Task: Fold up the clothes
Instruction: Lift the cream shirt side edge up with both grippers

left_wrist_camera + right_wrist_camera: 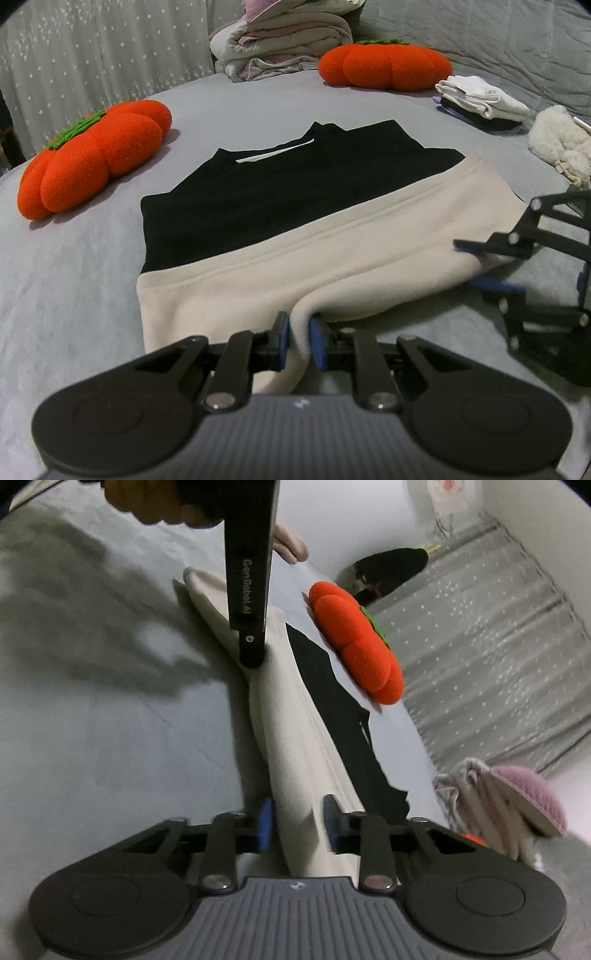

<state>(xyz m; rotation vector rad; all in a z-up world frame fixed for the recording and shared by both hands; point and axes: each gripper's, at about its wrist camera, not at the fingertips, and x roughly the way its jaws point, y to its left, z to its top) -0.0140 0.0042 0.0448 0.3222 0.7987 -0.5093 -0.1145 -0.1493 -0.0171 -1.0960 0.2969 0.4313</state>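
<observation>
- Garment (295,206): black outside, cream lining, lying flat on the grey bed (74,295); the cream near part is folded up over the black.
- Left tongs (299,341): blue pads closed on a pinch of the cream edge nearest the camera.
- Right tongs (299,825): cream fabric sits between the pads; whether they clamp it I cannot tell.
- Two orange pumpkin cushions (92,155) flank the garment; folded clothes (480,99) lie well apart.
</observation>
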